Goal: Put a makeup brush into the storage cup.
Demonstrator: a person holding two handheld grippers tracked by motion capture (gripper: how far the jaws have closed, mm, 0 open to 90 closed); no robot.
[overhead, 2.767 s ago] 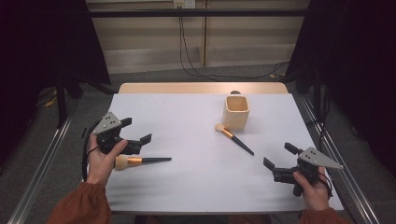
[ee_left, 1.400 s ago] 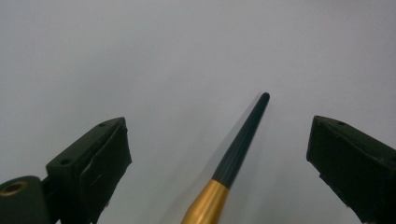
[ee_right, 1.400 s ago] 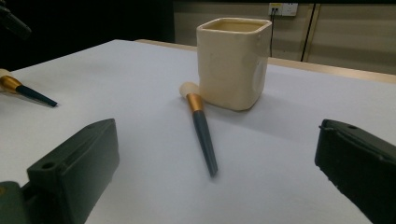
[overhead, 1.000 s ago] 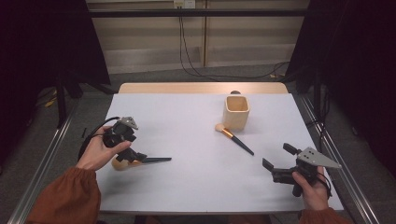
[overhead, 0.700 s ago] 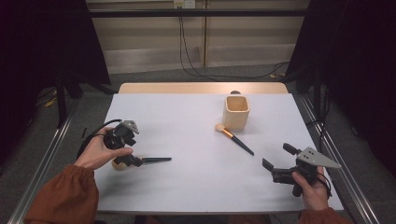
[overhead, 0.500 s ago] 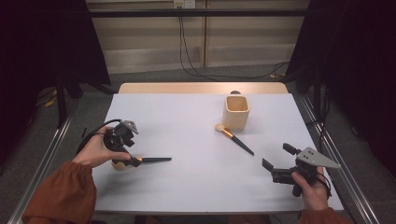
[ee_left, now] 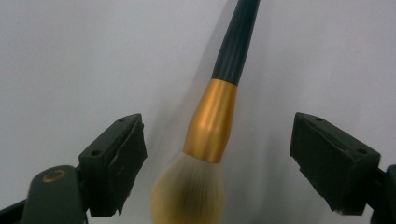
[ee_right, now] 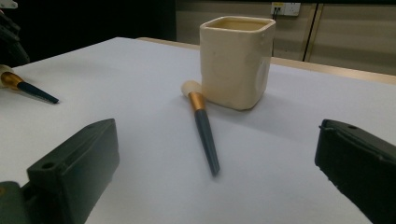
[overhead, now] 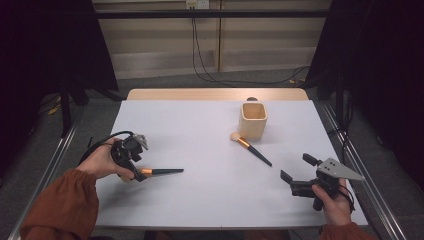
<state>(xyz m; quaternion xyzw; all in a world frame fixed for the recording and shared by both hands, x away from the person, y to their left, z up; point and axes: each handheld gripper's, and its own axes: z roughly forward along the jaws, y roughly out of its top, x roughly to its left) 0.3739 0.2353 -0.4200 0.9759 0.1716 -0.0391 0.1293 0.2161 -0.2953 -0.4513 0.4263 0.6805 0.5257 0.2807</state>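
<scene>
A makeup brush (overhead: 160, 171) with a black handle, gold ferrule and pale bristles lies at the left of the white table (overhead: 200, 125). My left gripper (overhead: 136, 173) points down over its ferrule. In the left gripper view the brush (ee_left: 215, 116) lies between the jaws of that gripper (ee_left: 217, 128), which have just been closing; both pads stand apart from it. A second brush (overhead: 251, 148) lies beside a cream square cup (overhead: 253, 120). My right gripper (overhead: 297, 167) rests open near the front right, facing the cup (ee_right: 236, 60) and the second brush (ee_right: 204, 126).
A wooden strip (overhead: 215, 94) borders the table's far edge. Metal rails (overhead: 350, 155) run along both sides. Cables hang on the back wall. The far brush (ee_right: 28, 91) lies at the left in the right gripper view.
My left gripper has tipped downward and come down around the ferrule end of the left brush. The right gripper, the cup and the second brush have not moved.
</scene>
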